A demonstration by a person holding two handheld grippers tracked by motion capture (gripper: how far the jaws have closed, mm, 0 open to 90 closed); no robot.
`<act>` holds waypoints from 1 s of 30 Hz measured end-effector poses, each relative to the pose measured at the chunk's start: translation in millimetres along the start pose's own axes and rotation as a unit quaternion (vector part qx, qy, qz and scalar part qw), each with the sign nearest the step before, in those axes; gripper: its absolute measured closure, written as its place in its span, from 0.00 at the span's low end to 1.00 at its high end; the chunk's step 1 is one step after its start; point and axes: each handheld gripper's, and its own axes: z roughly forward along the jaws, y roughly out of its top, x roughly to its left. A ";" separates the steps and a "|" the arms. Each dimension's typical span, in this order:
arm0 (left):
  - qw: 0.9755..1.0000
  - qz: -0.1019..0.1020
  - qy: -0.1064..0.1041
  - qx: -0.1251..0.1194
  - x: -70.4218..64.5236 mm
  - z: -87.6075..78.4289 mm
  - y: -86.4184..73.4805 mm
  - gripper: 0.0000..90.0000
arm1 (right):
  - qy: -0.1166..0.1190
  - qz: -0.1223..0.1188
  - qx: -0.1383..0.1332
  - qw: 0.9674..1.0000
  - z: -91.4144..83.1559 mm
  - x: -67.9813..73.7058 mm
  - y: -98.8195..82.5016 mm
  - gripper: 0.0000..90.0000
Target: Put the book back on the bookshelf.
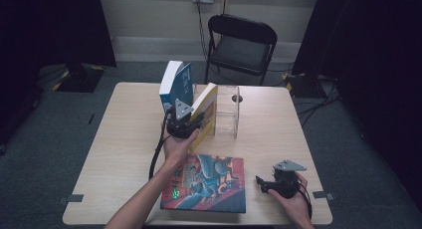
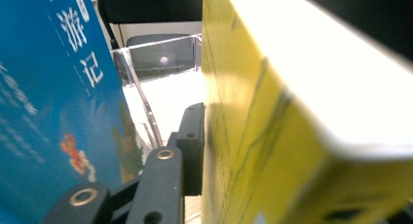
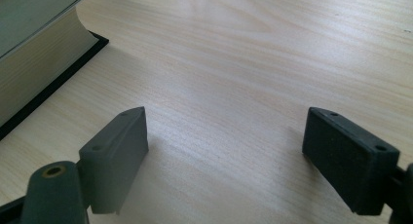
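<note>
My left gripper (image 1: 185,123) has its fingers (image 2: 192,146) around the lower edge of the yellow book (image 1: 205,109). One finger lies flat on the cover; the other is hidden behind the book, so I judge this a grip, perhaps a light one. No earlier moment tells me more. I hold the book low so it can pivot: it leans to the right in the middle of the frame, with its top toward the clear stand (image 1: 225,112), probably to stand it up there. The blue book (image 1: 175,87) stands upright just to the left, near but apart, already in place I think.

My right gripper (image 1: 271,183) rests in the lower right of the frame with its fingers (image 3: 117,158) wide apart and nothing between them, just bare tabletop (image 3: 253,63). It waits beside the big picture book (image 1: 206,184), which lies flat at the bottom centre, likely the next one to lift.
</note>
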 end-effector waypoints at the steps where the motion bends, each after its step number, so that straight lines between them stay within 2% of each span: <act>1: 1.000 0.003 -0.001 0.002 -0.1 -1.6 1.2 0.76 | 0.000 0.000 0.000 1.000 0.0 0.1 0.0 0.18; 6: 1.000 -0.003 -0.012 0.013 1.9 -11.5 12.4 0.71 | -0.001 0.001 0.000 1.000 0.1 0.3 0.1 0.18; 8: 0.999 -0.003 -0.018 0.037 2.8 -16.2 22.7 0.70 | -0.002 0.001 0.000 1.000 0.1 0.3 0.1 0.18; 12: 0.998 -0.010 -0.023 0.057 3.9 -24.5 44.3 0.72 | -0.002 0.001 0.000 1.000 0.1 0.4 0.1 0.18; 14: 0.996 -0.019 -0.033 0.081 5.6 -23.0 56.6 0.73 | -0.002 0.002 0.000 1.000 0.1 0.5 0.2 0.18; 15: 0.994 -0.030 -0.036 0.100 7.0 -20.6 62.0 0.74 | -0.002 0.002 0.000 1.000 0.1 0.5 0.2 0.18; 16: 0.991 -0.035 -0.041 0.120 8.8 -17.5 67.2 0.74 | -0.002 0.002 0.001 1.000 0.1 0.5 0.3 0.18; 17: 0.988 -0.041 -0.045 0.145 10.8 -14.2 73.3 0.74 | -0.002 0.003 0.002 1.000 0.0 0.7 0.5 0.18; 18: 0.985 -0.038 -0.046 0.163 11.4 -11.9 76.9 0.74 | -0.002 0.004 0.003 1.000 0.0 0.9 0.7 0.18; 20: 0.977 -0.033 -0.045 0.205 10.5 -7.0 86.2 0.75 | -0.002 0.004 0.004 1.000 0.0 1.0 0.9 0.18; 21: 0.971 -0.030 -0.048 0.233 10.2 -3.3 91.8 0.75 | -0.002 0.005 0.004 1.000 -0.1 1.1 1.0 0.18; 22: 0.967 -0.025 -0.046 0.249 9.4 -1.1 95.3 0.75 | -0.002 0.006 0.005 1.000 -0.2 1.1 1.1 0.18; 23: 0.958 -0.016 -0.048 0.282 8.6 3.1 100.8 0.74 | -0.002 0.006 0.005 1.000 -0.1 1.2 1.2 0.18; 24: 0.956 -0.012 -0.046 0.289 8.6 4.7 103.9 0.74 | -0.002 0.006 0.006 1.000 -0.2 1.2 1.4 0.18; 25: 0.957 -0.010 -0.037 0.289 7.8 5.9 107.8 0.73 | -0.003 0.006 0.006 1.000 -0.1 1.3 1.4 0.18; 26: 0.955 -0.003 -0.034 0.294 7.1 7.6 111.3 0.73 | -0.002 0.006 0.006 1.000 -0.2 1.3 1.4 0.18; 27: 0.948 -0.003 -0.035 0.318 5.6 12.6 114.4 0.73 | -0.002 0.005 0.006 1.000 -0.1 1.2 1.5 0.18; 29: 0.938 0.003 -0.037 0.345 4.6 19.5 115.6 0.73 | -0.002 0.005 0.006 1.000 -0.2 1.6 1.5 0.18; 30: 0.934 -0.006 -0.037 0.355 5.2 23.7 116.6 0.74 | -0.002 0.006 0.007 1.000 -0.2 1.7 1.5 0.18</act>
